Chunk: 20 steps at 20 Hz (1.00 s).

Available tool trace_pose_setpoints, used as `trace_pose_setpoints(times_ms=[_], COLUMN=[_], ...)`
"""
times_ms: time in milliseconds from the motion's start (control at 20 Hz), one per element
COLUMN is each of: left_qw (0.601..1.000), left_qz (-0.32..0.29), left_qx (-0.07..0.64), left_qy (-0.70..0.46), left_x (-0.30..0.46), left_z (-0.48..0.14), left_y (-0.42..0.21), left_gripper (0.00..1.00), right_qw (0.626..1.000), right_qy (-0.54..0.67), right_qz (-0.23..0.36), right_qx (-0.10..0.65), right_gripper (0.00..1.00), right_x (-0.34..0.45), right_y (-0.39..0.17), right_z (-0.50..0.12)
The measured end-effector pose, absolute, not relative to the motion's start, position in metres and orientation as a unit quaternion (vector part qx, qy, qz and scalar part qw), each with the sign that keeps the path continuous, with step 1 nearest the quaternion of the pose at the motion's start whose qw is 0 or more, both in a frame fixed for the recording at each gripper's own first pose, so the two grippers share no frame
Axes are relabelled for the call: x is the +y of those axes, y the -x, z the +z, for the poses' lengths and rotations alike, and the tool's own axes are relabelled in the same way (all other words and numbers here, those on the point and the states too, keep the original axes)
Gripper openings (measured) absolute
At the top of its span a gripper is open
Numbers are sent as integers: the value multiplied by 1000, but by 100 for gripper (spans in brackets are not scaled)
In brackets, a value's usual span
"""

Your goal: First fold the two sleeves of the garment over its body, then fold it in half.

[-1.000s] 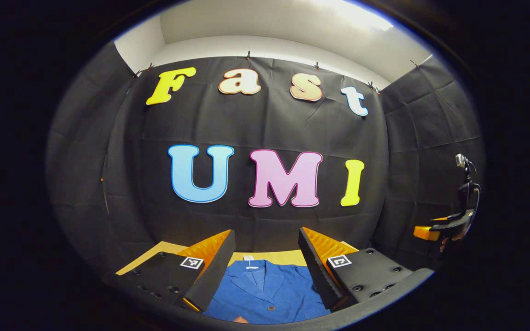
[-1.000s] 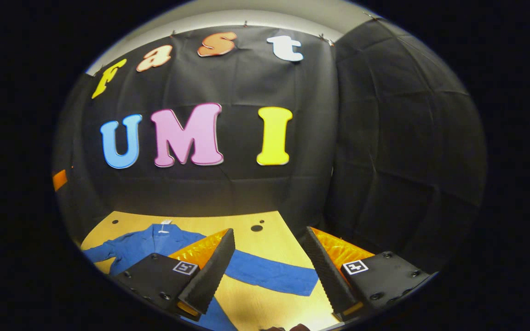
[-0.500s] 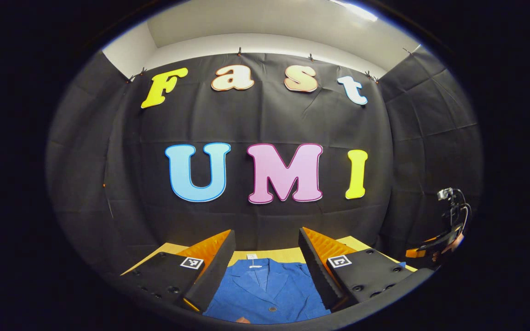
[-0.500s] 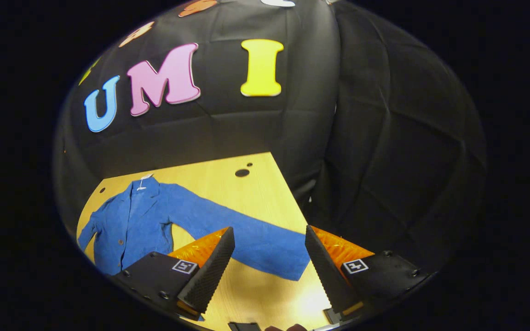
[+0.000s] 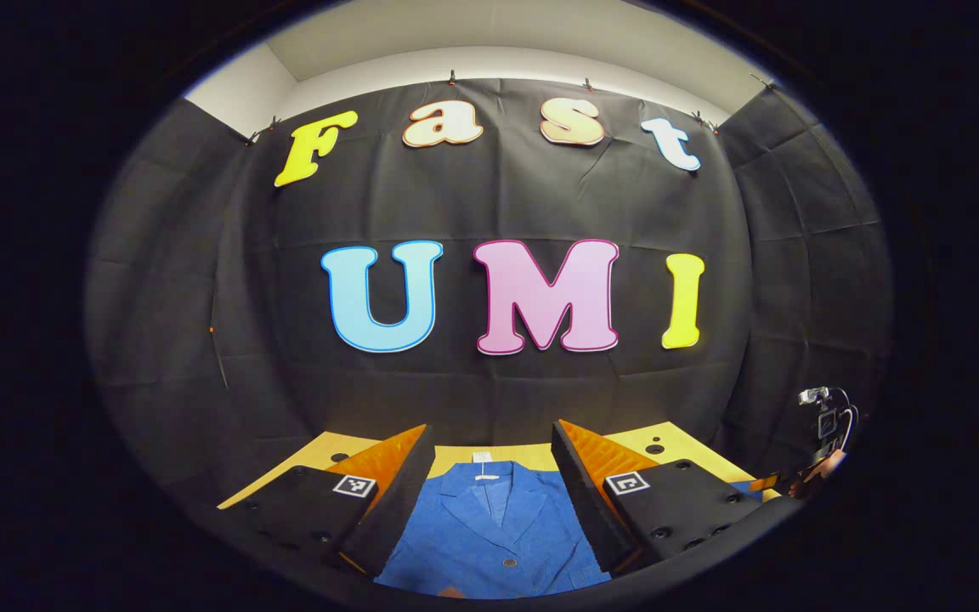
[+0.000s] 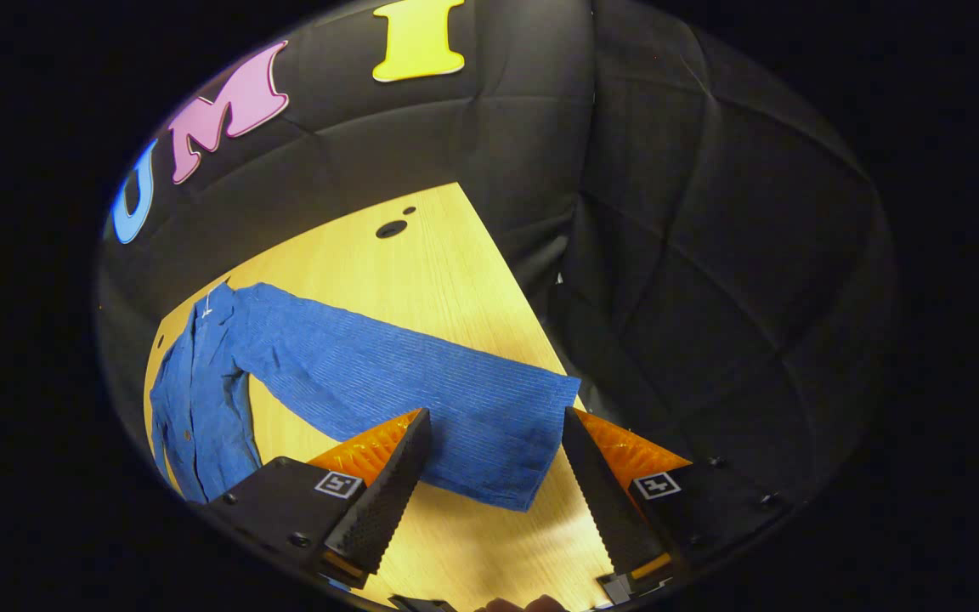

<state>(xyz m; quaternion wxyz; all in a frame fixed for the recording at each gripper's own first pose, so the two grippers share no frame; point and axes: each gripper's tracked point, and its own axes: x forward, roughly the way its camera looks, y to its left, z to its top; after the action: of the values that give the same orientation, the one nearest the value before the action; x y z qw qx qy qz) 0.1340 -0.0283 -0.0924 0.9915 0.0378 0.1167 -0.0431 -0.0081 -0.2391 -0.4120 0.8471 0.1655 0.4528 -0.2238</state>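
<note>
A: Right gripper (image 6: 489, 476) is spread wide above the jacket (image 6: 200, 399)'s sleeve cuff (image 6: 498, 433), gripping nothing.
B: Left gripper (image 5: 489, 493) too, gaping over the jacket's collar (image 5: 481, 484); jacket lies flat on the table (image 6: 421, 280).

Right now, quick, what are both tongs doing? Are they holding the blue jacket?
Left tongs: open, holding nothing, above the blue jacket.
Right tongs: open, holding nothing, with the jacket's sleeve end between the fingers but not pinched.

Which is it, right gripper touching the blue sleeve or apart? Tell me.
Cannot tell. Right gripper view: right gripper open, jaws astride the sleeve's cuff; contact unclear.
</note>
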Motion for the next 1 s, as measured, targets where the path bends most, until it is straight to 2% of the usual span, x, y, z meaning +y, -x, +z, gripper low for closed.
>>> trace_pose_setpoints(times_ms=[350,450,600,650,700,850,900,950,1000], left_qw=[991,990,990,990,990,990,990,990,989], left_qz=[-28,-30,-32,-32,-34,-37,-38,-39,-40], left_qx=[118,122,124,123,122,122,122,121,120], left_qy=[-62,-64,-61,-61,-61,-65,-66,-68,-72], left_x=[-29,-30,-33,-33,-34,-34,-35,-34,-34], left_z=[-91,-95,-95,-96,-95,-95,-95,-93,-92], left_y=[-140,-142,-142,-143,-144,-143,-144,-142,-141], left_gripper=[81,80,80,80,80,81,80,80,80], right_qw=[815,819,807,805,802,801,803,802,803], right_qy=[-162,-144,-162,-163,-167,-172,-173,-188,-192], right_qz=[-242,-243,-258,-258,-259,-259,-253,-253,-263], right_qx=[501,499,506,508,512,511,511,507,499], right_gripper=[100,100,100,87,88,55,55,46,24], right_x=[-248,-250,-250,-249,-249,-245,-244,-239,-238], right_y=[5,0,0,0,2,1,0,-1,-3], right_z=[-454,-457,-456,-455,-456,-456,-456,-455,-454])
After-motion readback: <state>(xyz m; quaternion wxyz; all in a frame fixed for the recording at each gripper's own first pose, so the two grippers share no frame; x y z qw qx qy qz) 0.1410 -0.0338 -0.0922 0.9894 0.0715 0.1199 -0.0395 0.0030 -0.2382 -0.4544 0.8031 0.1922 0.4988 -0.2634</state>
